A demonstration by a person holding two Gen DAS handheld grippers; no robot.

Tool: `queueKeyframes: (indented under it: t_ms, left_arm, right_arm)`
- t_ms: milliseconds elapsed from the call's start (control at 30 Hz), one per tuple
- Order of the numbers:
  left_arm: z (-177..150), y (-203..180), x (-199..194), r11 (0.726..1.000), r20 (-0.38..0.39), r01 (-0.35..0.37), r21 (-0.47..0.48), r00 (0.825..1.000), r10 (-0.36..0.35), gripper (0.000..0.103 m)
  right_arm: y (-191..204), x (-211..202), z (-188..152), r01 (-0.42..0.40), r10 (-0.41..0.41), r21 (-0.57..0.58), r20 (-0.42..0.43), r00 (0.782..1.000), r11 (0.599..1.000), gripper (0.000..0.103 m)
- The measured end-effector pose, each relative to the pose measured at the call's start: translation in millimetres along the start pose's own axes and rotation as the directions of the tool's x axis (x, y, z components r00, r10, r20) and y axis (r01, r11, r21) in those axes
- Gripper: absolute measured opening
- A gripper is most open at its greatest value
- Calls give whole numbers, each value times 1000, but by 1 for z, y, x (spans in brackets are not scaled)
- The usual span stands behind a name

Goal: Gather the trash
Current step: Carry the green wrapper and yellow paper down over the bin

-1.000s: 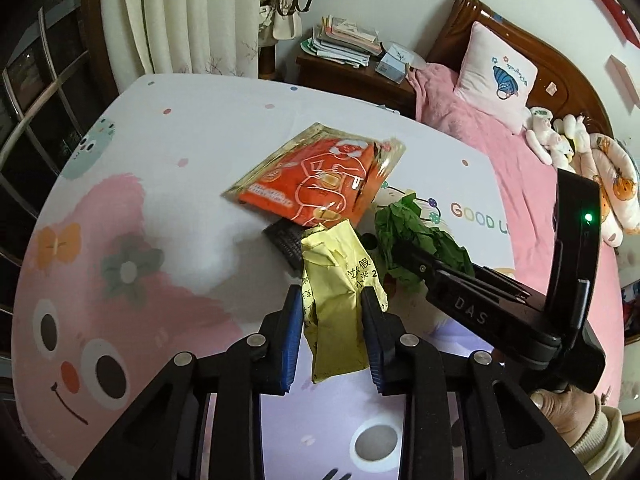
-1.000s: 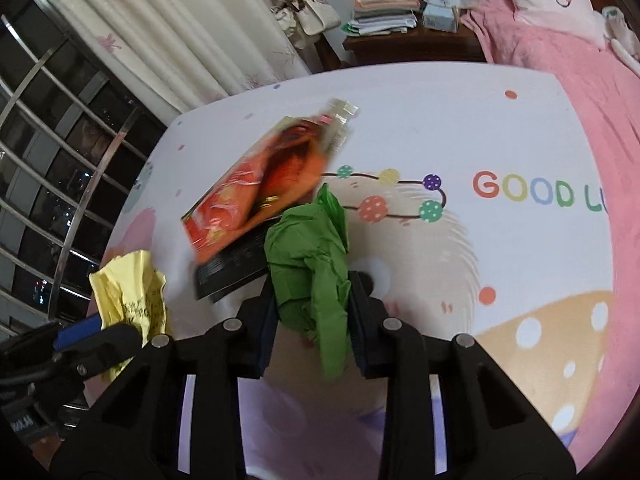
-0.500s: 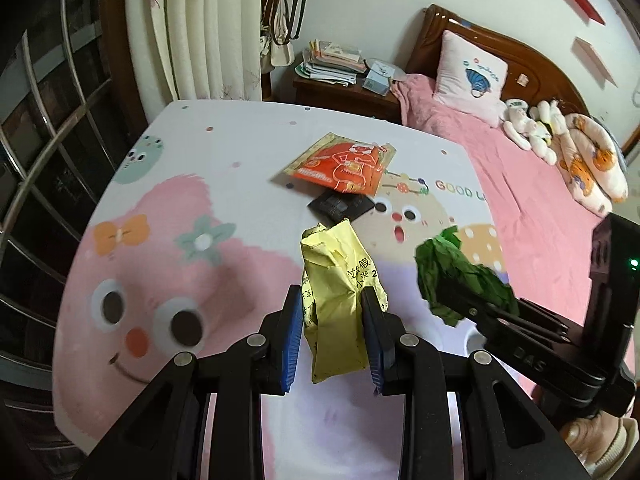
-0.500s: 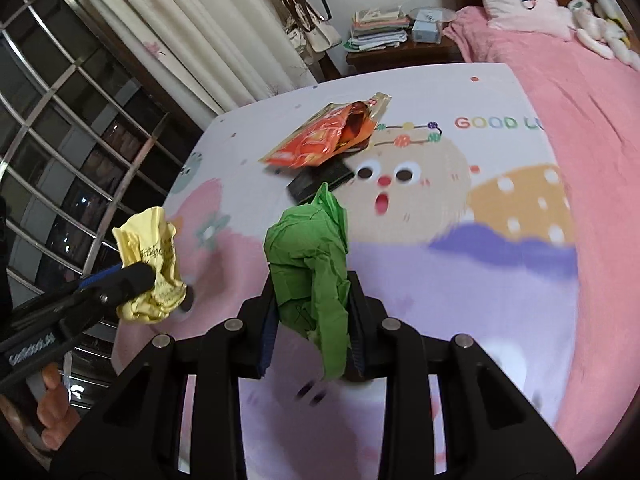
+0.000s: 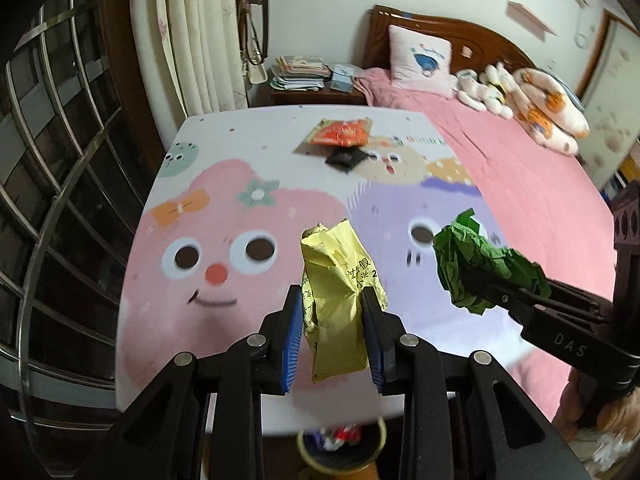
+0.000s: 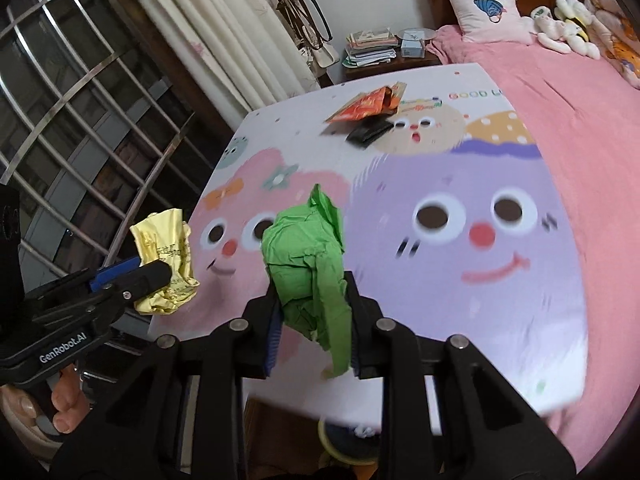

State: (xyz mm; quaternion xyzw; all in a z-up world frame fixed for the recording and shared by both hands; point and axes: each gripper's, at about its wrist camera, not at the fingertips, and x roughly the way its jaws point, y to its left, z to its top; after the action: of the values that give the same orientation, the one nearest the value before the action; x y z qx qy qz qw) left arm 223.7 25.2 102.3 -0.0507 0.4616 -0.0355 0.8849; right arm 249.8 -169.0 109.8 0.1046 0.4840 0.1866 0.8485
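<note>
Left wrist view: left gripper [image 5: 332,330] clamps yellow wad [image 5: 338,300]; bin [image 5: 340,446] at bottom centre, directly under jaws. Right gripper [image 6: 312,326] closing on green wad [image 6: 308,256]; bin [image 6: 348,446] below too.

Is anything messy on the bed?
Yes. An orange wrapper lies askew, partly on top of a black packet, at the far end of the cartoon sheet. They look like leftover trash.
</note>
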Motion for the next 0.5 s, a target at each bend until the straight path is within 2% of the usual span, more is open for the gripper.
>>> queueKeyframes:
  t_ms: [133, 267, 500]
  left_arm:
    - [-45, 12, -26, 998, -8, 25, 59, 1000, -25, 28]
    - [-84, 24, -33, 994, -46, 41, 98, 998, -37, 28]
    - [-145, 30, -18, 991, -149, 57, 125, 988, -38, 28]
  right_arm:
    - [32, -15, -49, 21, -21, 8, -6, 1000, 1000, 22]
    - [57, -21, -99, 36, -36, 10, -32, 999, 999, 22]
    - [57, -7, -172, 82, -76, 35, -145, 987, 996, 22]
